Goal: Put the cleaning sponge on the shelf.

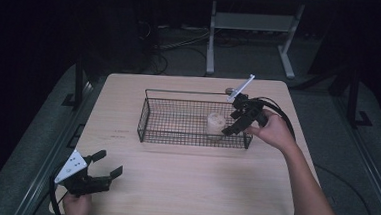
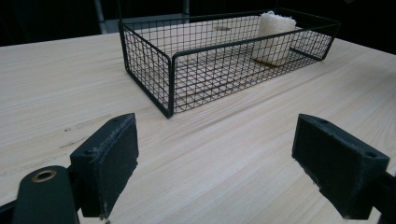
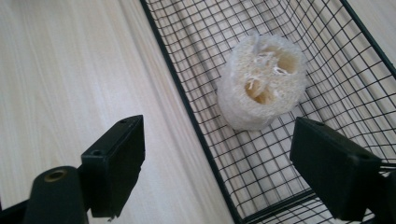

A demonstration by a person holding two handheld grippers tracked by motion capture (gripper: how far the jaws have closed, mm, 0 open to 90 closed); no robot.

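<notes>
**Loofah sitting in the wire basket, both grippers open**

So here's the setup. In the high view there's a light wooden table (image 1: 188, 187) in the middle of the frame, and on its upper half sits a black rectangular wire mesh basket (image 1: 150, 116). Inside the basket, toward its right end, stands a pale cream, cylinder-shaped piece of loofah sponge (image 1: 216, 125), upright on the mesh floor and near the front wall.

The right gripper (image 1: 237, 121) is just right of centre in the high view, hanging over the basket's right end, right beside the loofah. Its jaws are spread wide with nothing between them. In the right gripper view the loofah (image 3: 262, 87) sits upper centre-right, its holey fibrous top facing the camera, and the two black jaws come up at lower left and lower right. The basket's front wall (image 3: 196, 126) runs diagonally between them, so one jaw is over the table and the other over the basket. The pads don't touch the sponge.

The left gripper (image 1: 109, 164) is at the lower left of the high view, low by the table's near edge, well apart from the basket. Jaws wide open too, nothing in them. In the left gripper view the basket (image 2: 154, 70) is at upper centre, with the loofah (image 2: 276, 37) at its far right end.
</notes>
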